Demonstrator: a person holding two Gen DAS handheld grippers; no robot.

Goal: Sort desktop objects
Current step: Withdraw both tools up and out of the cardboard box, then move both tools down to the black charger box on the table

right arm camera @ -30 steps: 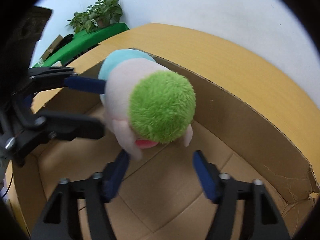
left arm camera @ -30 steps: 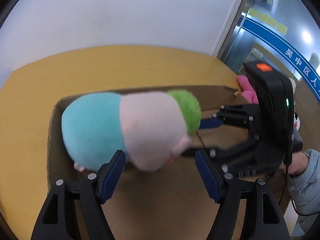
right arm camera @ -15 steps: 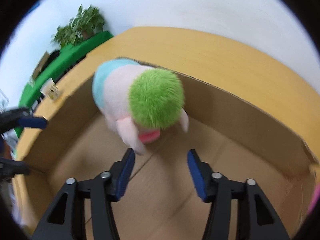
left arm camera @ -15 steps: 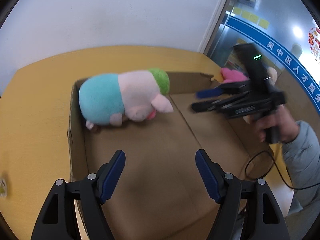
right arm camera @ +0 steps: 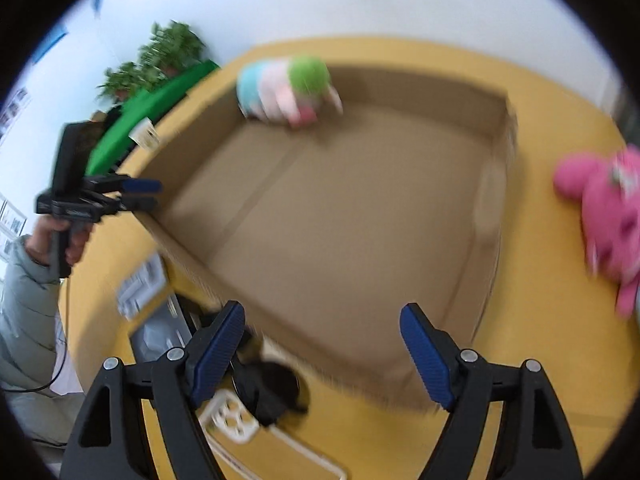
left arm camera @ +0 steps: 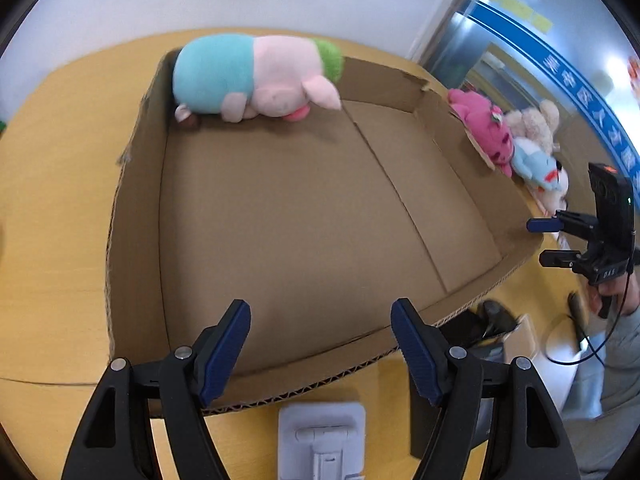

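one plush pig [left arm camera: 260, 80] lies in the cardboard box's [left arm camera: 132, 200] far corner, both grippers [left arm camera: 320, 344] [right arm camera: 322, 350] spread wide and empty; reaching hastily for the pink toy [right arm camera: 604, 216] risks snagging the wall.

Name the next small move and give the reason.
Probably swing the right gripper toward the pink plush. The pig plush already lies in the cardboard box, both grippers are open and empty, and the pink one lies outside on the table.
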